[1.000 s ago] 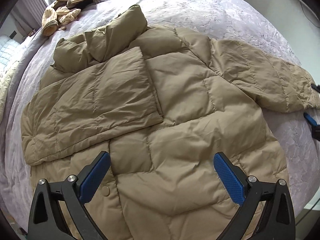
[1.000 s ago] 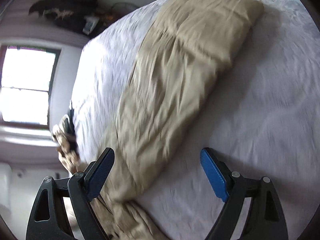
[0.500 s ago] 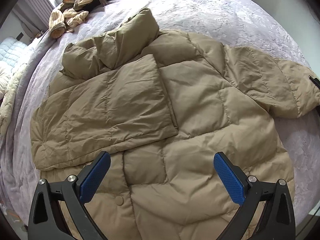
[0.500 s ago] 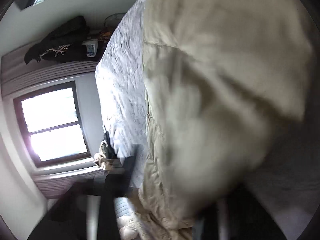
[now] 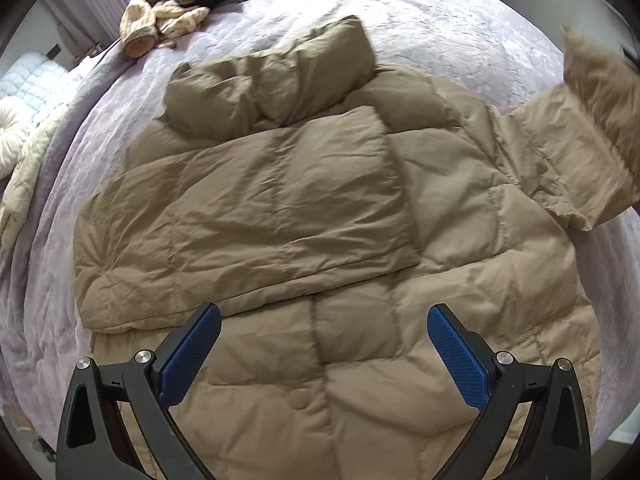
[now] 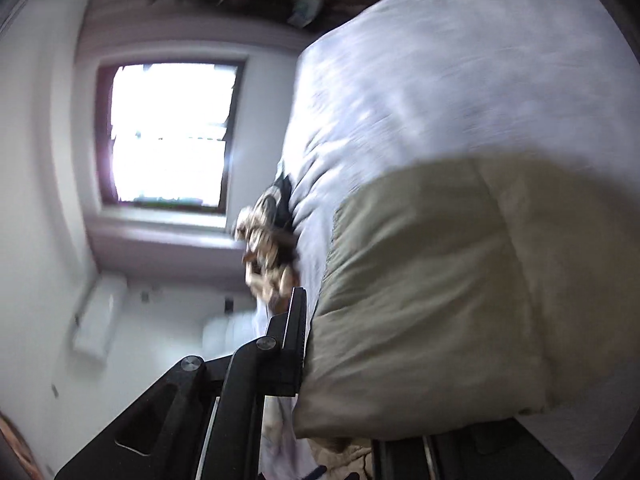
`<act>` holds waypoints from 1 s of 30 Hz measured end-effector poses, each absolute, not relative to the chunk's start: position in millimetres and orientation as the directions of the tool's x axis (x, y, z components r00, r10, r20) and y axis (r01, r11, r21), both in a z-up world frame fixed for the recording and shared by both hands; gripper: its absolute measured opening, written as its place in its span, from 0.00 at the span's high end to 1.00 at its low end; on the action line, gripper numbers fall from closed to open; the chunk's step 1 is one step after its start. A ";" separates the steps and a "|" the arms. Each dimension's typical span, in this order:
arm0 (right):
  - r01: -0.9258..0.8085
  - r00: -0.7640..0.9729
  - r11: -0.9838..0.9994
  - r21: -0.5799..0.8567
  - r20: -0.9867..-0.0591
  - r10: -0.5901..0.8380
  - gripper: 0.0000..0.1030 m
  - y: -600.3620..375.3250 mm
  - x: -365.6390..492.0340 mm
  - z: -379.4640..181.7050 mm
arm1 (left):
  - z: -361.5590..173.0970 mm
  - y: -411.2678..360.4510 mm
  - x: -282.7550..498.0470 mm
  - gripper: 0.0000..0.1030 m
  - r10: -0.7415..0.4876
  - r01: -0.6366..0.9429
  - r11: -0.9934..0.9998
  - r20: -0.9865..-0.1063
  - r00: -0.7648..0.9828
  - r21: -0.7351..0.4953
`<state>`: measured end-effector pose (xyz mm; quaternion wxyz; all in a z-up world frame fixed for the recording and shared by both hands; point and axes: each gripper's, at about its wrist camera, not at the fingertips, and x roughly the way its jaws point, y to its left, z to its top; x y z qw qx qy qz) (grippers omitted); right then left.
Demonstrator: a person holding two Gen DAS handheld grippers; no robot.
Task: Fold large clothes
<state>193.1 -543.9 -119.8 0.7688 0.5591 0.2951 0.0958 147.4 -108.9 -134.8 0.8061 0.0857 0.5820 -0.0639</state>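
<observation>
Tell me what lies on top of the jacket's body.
One sleeve lies folded flat across the jacket chest, under the collar. It covers the front beneath it; only one snap button shows lower down.

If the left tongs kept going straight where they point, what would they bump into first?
Most likely the tan puffer jacket spread on the bed. The left tongs stand open and point down at its lower front, just below the folded-over sleeve. How far off is unclear.

left hand-held gripper: black frame, blue textured pads, silver screws
right hand-held gripper: black frame, silver screws
</observation>
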 end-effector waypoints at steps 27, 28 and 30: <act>0.027 0.381 0.903 0.428 -0.840 0.386 0.27 -271.3 231.8 -188.9 | -145.5 22.9 177.0 0.00 -0.024 -0.008 1.000 -0.930 0.368 -0.029; 0.046 0.405 0.891 0.452 -0.824 0.397 0.26 -277.8 226.8 -181.4 | -145.6 23.6 179.2 0.00 -0.043 -0.008 0.999 -0.928 0.370 -0.049; 0.108 0.468 0.867 0.487 -0.794 0.387 0.26 -298.7 214.7 -165.8 | -146.7 22.0 181.3 0.00 -0.059 -0.010 0.998 -0.928 0.369 -0.067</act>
